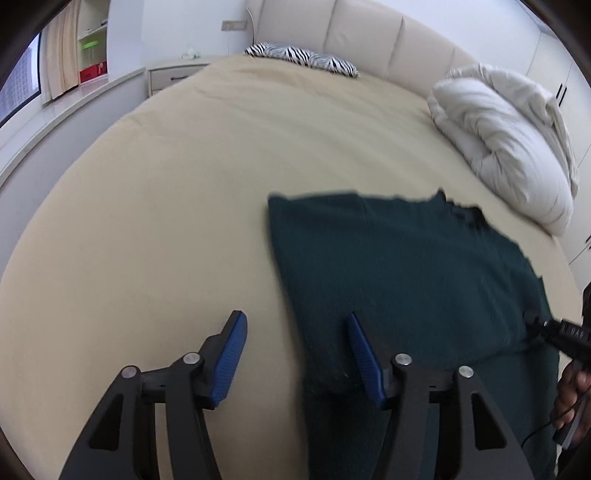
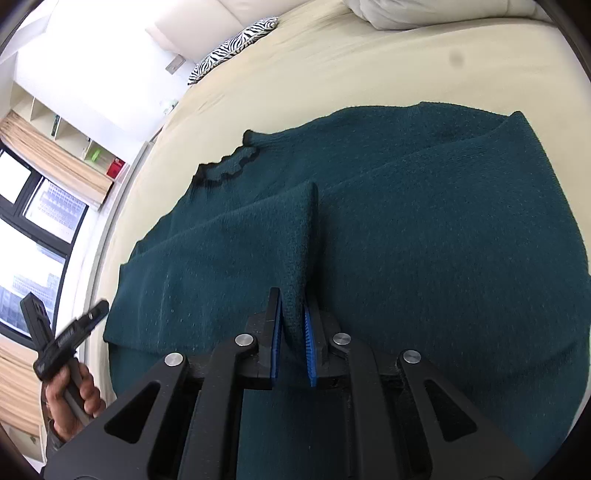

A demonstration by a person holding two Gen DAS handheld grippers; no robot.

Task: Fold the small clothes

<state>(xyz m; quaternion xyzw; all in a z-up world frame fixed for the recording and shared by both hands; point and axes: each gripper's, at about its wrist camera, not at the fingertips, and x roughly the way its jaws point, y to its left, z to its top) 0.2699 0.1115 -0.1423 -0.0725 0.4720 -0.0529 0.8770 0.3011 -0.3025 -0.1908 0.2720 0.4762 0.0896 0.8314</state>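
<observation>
A home bedroom in daylight

A wide bed (image 1: 184, 184) is filling the room, a padded headboard (image 1: 362, 33), zebra-print pillow (image 1: 303, 59), bunched white duvet (image 1: 506, 140) and bedside drawers (image 1: 173, 75) sitting by a curtained window (image 2: 33, 236).

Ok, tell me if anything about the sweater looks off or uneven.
The green sweater lies mostly flat on the bed, but one strip of it stands up in a ridge, pinched in the right gripper. The left gripper is open, holding nothing. No damage shows.
</observation>
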